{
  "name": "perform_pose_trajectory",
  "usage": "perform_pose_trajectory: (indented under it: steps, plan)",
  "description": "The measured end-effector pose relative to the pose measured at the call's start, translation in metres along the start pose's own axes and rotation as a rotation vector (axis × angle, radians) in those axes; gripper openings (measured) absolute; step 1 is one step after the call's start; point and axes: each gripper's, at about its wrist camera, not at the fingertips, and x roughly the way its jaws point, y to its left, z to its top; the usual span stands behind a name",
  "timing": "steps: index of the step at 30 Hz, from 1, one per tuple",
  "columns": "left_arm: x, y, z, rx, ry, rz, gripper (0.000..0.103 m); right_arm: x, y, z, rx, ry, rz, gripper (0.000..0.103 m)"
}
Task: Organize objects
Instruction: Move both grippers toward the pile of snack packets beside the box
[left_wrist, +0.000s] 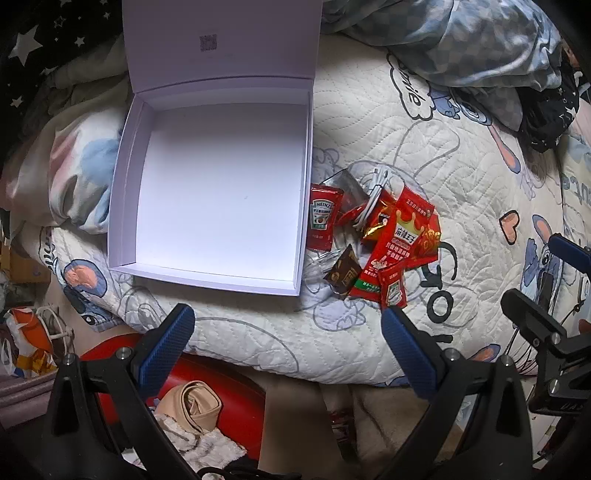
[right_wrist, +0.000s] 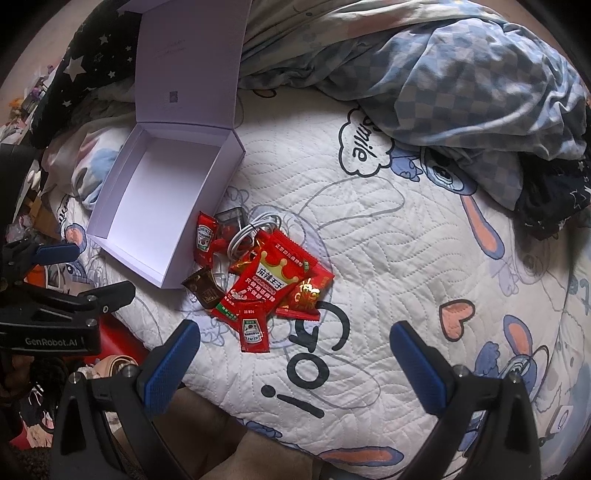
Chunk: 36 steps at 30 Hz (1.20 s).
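Observation:
An open white box (left_wrist: 218, 192) with its lid (left_wrist: 221, 40) standing up lies empty on the quilted bed; it also shows in the right wrist view (right_wrist: 155, 206). To its right lies a pile: a Heinz ketchup packet (left_wrist: 322, 218), a large red snack packet (left_wrist: 397, 240), a second ketchup packet (right_wrist: 253, 326), a brown sachet (right_wrist: 205, 288), a coiled white cable (right_wrist: 255, 232) and a small clear case (right_wrist: 231, 221). My left gripper (left_wrist: 288, 314) is open and empty, hovering near the bed's front edge below the box. My right gripper (right_wrist: 295, 332) is open and empty, just in front of the pile.
A checkered blue blanket (right_wrist: 461, 85) is bunched at the back right. A star-print dark cloth (right_wrist: 88, 66) lies at the back left. A red stool (left_wrist: 207, 373) with clothes sits below the bed edge. Clutter lies on the floor at left.

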Motion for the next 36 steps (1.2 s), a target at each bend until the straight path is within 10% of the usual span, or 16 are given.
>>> perform_pose_trajectory:
  steps: [36]
  plan:
    - [0.019, -0.012, 0.011, -0.091, -0.022, -0.041, 0.102, 0.034, -0.016, 0.036, -0.208, 0.007, 0.066, 0.103]
